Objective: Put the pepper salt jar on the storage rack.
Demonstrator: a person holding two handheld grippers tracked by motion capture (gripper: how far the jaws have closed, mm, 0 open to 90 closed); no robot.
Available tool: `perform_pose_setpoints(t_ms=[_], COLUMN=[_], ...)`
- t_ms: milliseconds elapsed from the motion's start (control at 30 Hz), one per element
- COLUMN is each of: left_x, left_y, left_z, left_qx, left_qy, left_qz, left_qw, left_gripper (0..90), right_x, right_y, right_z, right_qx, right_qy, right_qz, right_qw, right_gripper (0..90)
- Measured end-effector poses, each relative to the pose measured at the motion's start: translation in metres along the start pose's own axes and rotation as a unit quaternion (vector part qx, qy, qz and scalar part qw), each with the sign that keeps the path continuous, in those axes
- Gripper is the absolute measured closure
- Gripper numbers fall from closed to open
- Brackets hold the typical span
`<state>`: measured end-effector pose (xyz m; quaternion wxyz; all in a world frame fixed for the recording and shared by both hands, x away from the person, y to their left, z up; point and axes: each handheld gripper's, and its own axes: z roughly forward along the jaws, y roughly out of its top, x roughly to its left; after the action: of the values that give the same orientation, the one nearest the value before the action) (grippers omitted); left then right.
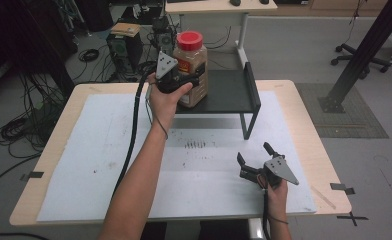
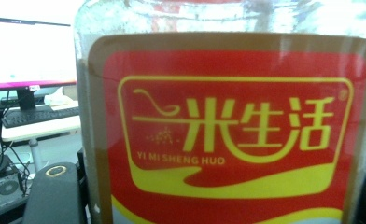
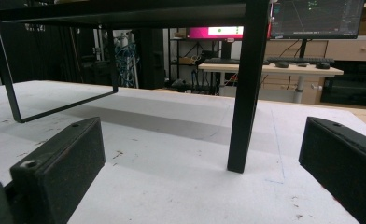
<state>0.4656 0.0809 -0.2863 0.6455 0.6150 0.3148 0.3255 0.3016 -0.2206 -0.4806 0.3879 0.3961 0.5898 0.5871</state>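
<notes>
A clear jar (image 1: pixel 191 57) with a red lid and a red-and-yellow label stands on the left part of a black metal shelf (image 1: pixel 234 92) at the back of the table. My left gripper (image 1: pixel 186 82) is shut on the jar's lower half from the near side. In the left gripper view the jar's label (image 2: pixel 228 130) is right up close, with a black finger (image 2: pixel 55 196) against its side. My right gripper (image 1: pixel 255 154) rests low on the white mat at the front right, jaws open and nothing between them. It faces the shelf's front leg (image 3: pixel 244 93).
A white mat (image 1: pixel 109 160) covers most of the wooden table (image 1: pixel 309 130). The shelf's right half is bare. Desks with monitors, cables and a black post (image 1: pixel 364 50) stand beyond the table.
</notes>
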Motion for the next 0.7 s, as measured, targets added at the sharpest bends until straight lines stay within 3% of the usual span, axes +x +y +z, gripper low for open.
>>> perform_pose_setpoints(t_ms=[100, 367, 533, 567, 600, 667, 700], left_x=[-0.0014, -0.001, -0.0013, -0.0017, -0.0017, -0.0013, -0.0013], left_y=[-0.0013, -0.0009, 0.0001, 0.001, 0.001, 0.0017, 0.0017], left_z=[0.0012, 0.0017, 0.0014, 0.0012, 0.0012, 0.0011, 0.0011], left_qx=[0.0, -0.005, -0.006, -0.007, -0.007, -0.005, -0.005], left_qy=[0.004, 0.007, 0.013, 0.023, 0.023, 0.027, 0.027], left_qz=[0.014, 0.009, 0.011, 0.019, 0.019, 0.011, 0.011], left_qw=[0.9999, 0.9999, 0.9998, 0.9995, 0.9995, 0.9995, 0.9995], left_gripper=[22.5, 17.2, 10.9, 10.1, 4.4, 4.4, 0.2], right_x=[0.0, 0.0, 0.0, 0.0, 0.0, 0.0, 0.0], right_y=[0.0, 0.0, 0.0, 0.0, 0.0, 0.0, 0.0], right_z=[0.0, -0.0001, 0.0, -0.0001, -0.0001, 0.0, 0.0], right_qx=[0.0, 0.0, -0.001, -0.001, -0.001, 0.0, 0.0], right_qy=[0.0, 0.0, 0.0, 0.0, 0.0, 0.0, 0.0], right_qz=[0.0, 0.0, 0.0, 0.0, 0.0, 0.0, 0.0], right_qw=[1.0, 1.0, 1.0, 1.0, 1.0, 1.0, 1.0], right_gripper=[0.3, 0.3, 0.3, 0.3, 0.3, 0.3, 0.3])
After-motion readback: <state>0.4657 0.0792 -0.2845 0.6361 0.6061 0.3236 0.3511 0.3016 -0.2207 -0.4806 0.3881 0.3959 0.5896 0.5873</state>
